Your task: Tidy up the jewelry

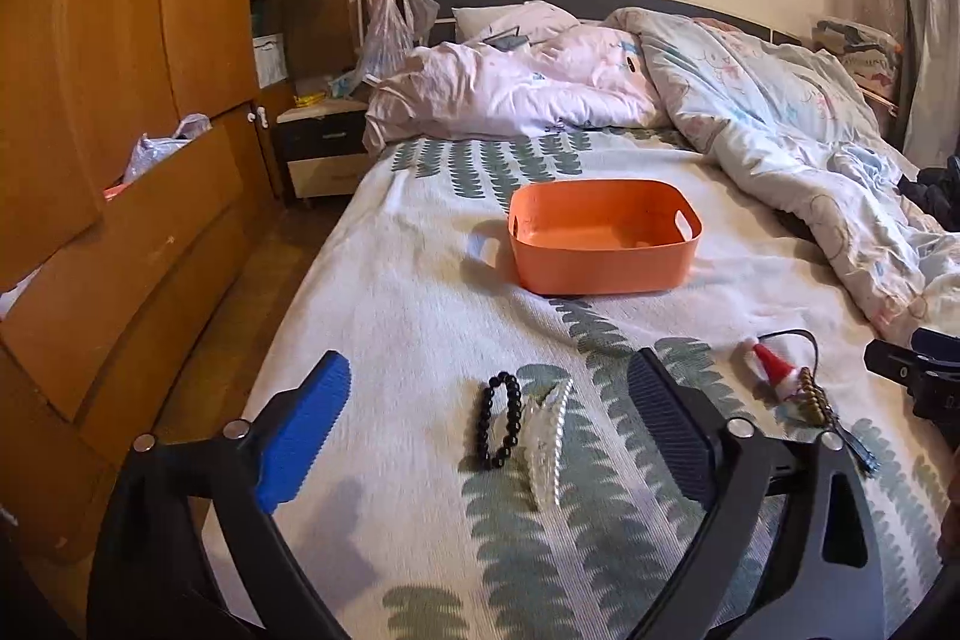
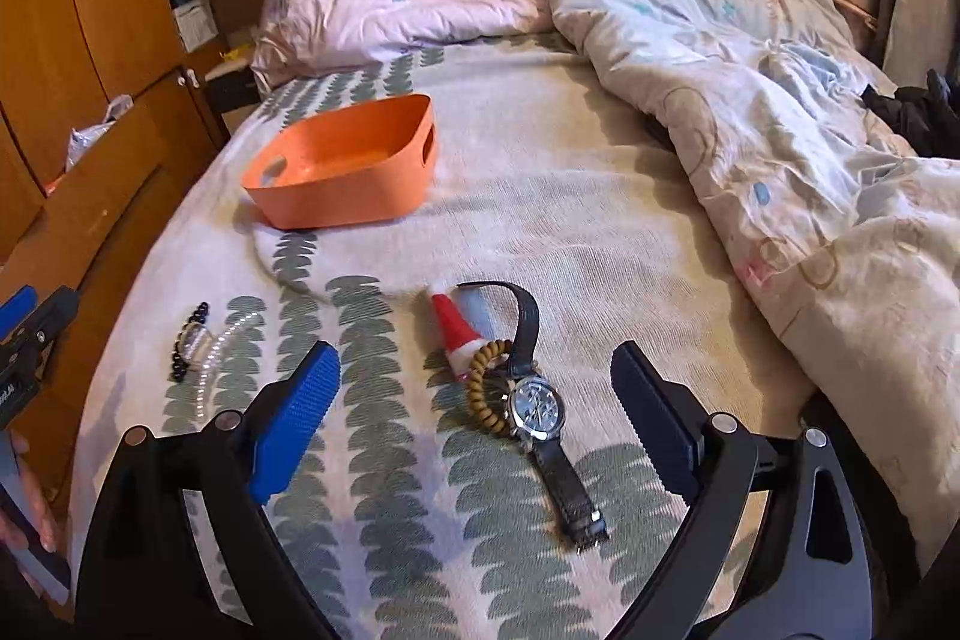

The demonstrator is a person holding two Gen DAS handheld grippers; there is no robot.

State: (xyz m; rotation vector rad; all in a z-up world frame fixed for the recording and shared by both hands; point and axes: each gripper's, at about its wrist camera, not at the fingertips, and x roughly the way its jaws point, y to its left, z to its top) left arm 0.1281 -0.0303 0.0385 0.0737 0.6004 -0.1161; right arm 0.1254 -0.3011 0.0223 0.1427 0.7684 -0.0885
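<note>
Left claw stands spread wide over the near end of the bed, blue pad on one side and dark pad on the other, pinching nothing. Between its pads, on the leaf-print cover, lie a black bead bracelet and a clear hair clip, touching each other; the claw frames them, probably as the next things to pick. The orange bin sits further up the bed toward its middle, likely where the jewelry is meant to go. Its floor shows bare from this angle, though the near wall hides part of it. At the right edge of this view the small Santa hat shows, and the beaded piece beside it is partly cut off by the claw's frame

Right claw is likewise spread, holding nothing, above a wristwatch that lies face up with one strap curling upward. A coiled tan bracelet touches the watch case and leans against the hat. The bracelet and clip lie well toward the bed's left edge, the bin beyond them. A hand at the lower left corner is mostly cut off
</note>
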